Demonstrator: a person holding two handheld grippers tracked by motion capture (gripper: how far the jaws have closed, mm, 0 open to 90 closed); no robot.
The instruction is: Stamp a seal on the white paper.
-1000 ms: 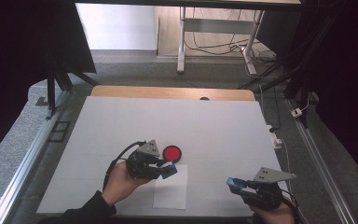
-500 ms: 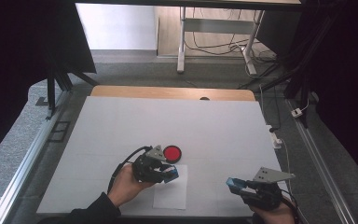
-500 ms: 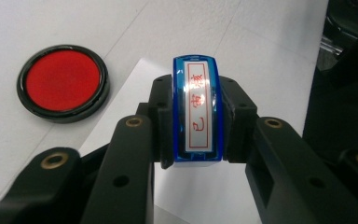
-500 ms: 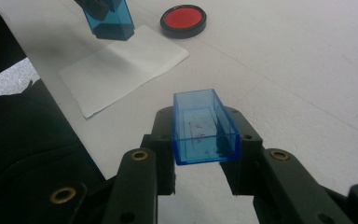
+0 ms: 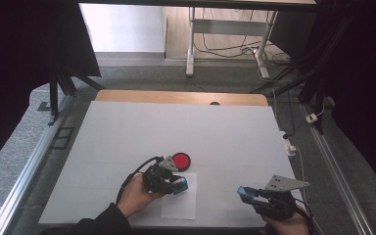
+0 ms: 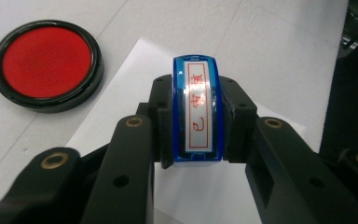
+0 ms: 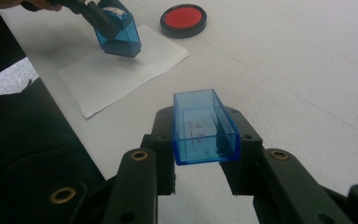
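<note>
left gripper (image 5: 176, 183) clamped on blue stamp (image 6: 197, 109) over paper (image 5: 180, 204), right gripper (image 5: 254, 195) clamped on blue cap (image 7: 204, 126) near table edge (image 5: 176, 226)

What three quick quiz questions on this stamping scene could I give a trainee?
1. True or false: the left gripper is shut on the blue stamp.
2. What does the right gripper hold? A) the red ink pad B) the blue cap C) nothing
3. Over what does the stamp hang in the right gripper view?

Key:
1. True; the jaws clamp its sides.
2. B, the blue cap, open side facing up and away from the jaws.
3. The white paper sheet; the red ink pad sits beyond it on the table.
</note>
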